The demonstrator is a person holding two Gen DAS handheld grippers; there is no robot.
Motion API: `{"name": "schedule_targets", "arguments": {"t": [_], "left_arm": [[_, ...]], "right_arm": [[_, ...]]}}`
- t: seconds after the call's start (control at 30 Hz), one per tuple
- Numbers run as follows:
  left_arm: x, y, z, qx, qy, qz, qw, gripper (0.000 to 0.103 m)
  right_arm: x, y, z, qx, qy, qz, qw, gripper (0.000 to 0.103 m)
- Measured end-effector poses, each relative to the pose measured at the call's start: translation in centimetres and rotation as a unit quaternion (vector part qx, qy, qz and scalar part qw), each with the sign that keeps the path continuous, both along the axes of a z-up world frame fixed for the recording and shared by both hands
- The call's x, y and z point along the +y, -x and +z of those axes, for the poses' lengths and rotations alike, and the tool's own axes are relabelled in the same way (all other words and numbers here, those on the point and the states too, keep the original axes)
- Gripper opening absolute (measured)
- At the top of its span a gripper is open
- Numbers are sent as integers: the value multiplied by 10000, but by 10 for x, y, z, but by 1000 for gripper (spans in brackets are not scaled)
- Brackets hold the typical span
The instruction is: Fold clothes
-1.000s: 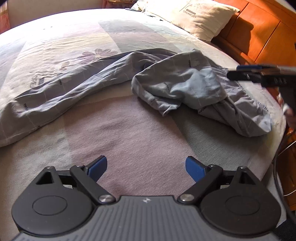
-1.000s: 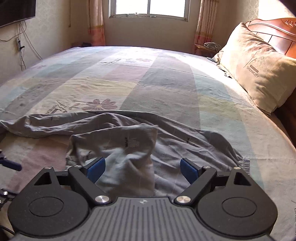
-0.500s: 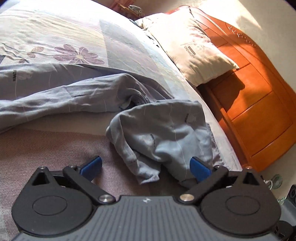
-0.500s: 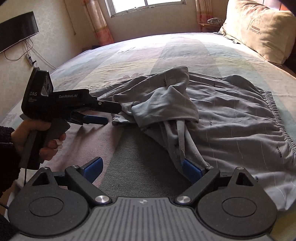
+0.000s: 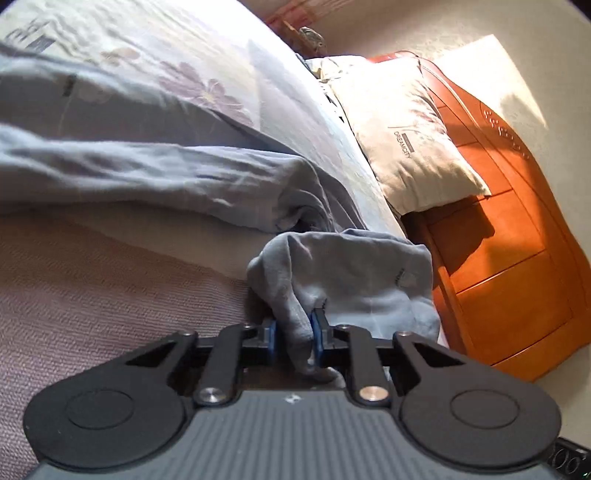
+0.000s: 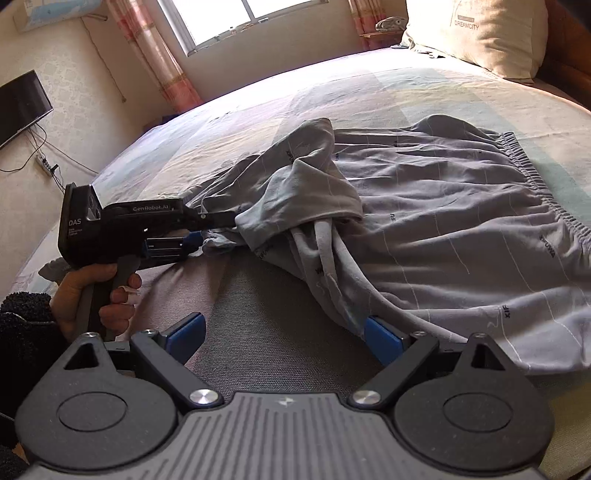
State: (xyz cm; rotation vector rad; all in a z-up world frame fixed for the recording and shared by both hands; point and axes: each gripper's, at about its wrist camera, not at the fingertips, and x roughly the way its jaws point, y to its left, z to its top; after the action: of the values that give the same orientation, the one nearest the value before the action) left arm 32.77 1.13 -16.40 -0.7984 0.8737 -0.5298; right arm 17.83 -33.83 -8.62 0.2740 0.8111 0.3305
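A pair of grey trousers (image 6: 443, 229) lies crumpled across a bed (image 6: 406, 92), its elastic waistband (image 6: 532, 177) toward the near right edge and one leg (image 5: 129, 177) stretching away over the patterned bedspread. The left tool (image 5: 293, 334) is clamped on a bunched fold of the fabric, its blue pads (image 5: 316, 334) pressed against either side of the cloth. From the right wrist view, that same tool (image 6: 207, 230) appears at the left of the heap, held pistol-style in the person's left hand (image 6: 96, 291), its tip buried in the folded-over part of the trousers. The right tool (image 6: 284, 338) hangs just above the bed with its jaws spread wide and nothing between them; its right pad (image 6: 380, 338) sits at the edge of the trousers, where twisted strands of fabric run down to it, though actual contact cannot be judged. A cream pillow (image 5: 402, 136) printed with the word DREAMCITY leans against an orange wooden headboard (image 5: 509, 240) at the head of the bed. A window (image 6: 236, 18) with pink curtains (image 6: 155, 51) lights the far wall, and a dark television (image 6: 20, 107) is mounted on the wall at left, with cables (image 6: 44, 162) trailing beneath it.
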Motion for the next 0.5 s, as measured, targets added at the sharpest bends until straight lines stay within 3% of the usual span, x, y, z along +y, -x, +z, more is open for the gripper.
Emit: {"name": "schedule_targets", "arguments": {"t": [0.1, 0.27, 0.33, 0.5], "left_arm": [[-2, 12, 1, -140, -125, -143, 9997, 20], [-9, 6, 1, -103, -165, 26, 9998, 19], [-10, 8, 8, -18, -290, -32, 9996, 13], [2, 30, 33, -85, -567, -285, 9979, 13]], "right_arm": [[-4, 2, 0, -37, 137, -72, 9999, 95], [-9, 4, -4, 33, 105, -164, 9998, 95], [-7, 6, -3, 14, 106, -138, 9998, 95], [-7, 10, 3, -88, 158, -140, 9997, 95]]}}
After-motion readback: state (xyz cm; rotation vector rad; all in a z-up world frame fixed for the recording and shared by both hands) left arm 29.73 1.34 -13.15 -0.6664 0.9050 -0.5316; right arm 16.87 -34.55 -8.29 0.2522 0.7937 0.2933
